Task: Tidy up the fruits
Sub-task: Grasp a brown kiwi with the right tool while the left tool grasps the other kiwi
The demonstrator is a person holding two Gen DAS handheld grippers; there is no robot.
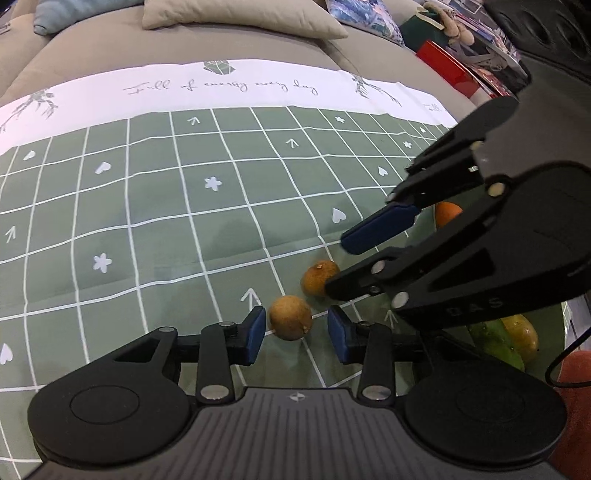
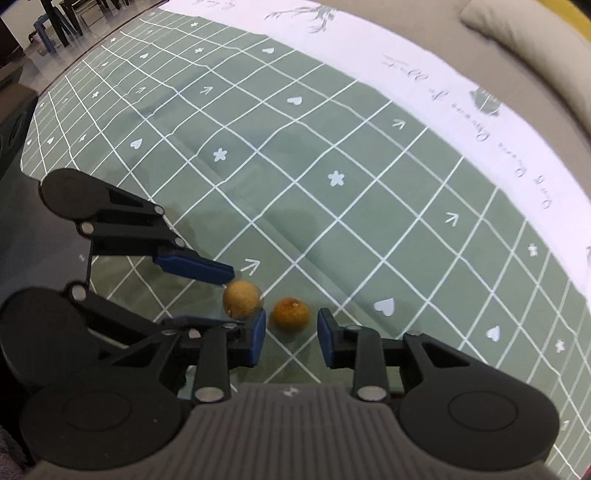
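Tablecloth (image 1: 147, 206) reads "Full of energy every day".

A home living room, by the look of it: a beige sofa (image 1: 110, 55) with throw cushions (image 1: 236, 16) sits just behind a tabletop spread with a green checked cloth (image 1: 166, 206), and dark chairs (image 2: 70, 14) stand farther off.

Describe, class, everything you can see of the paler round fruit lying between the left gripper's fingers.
The paler round fruit is small, tan, dull and finely speckled, with a tiny nub low on one side. It looks whole and rests on the green checked tablecloth, between the left gripper's blue pads, touching neither. The darker orange-brown fruit sits just beyond, apart.
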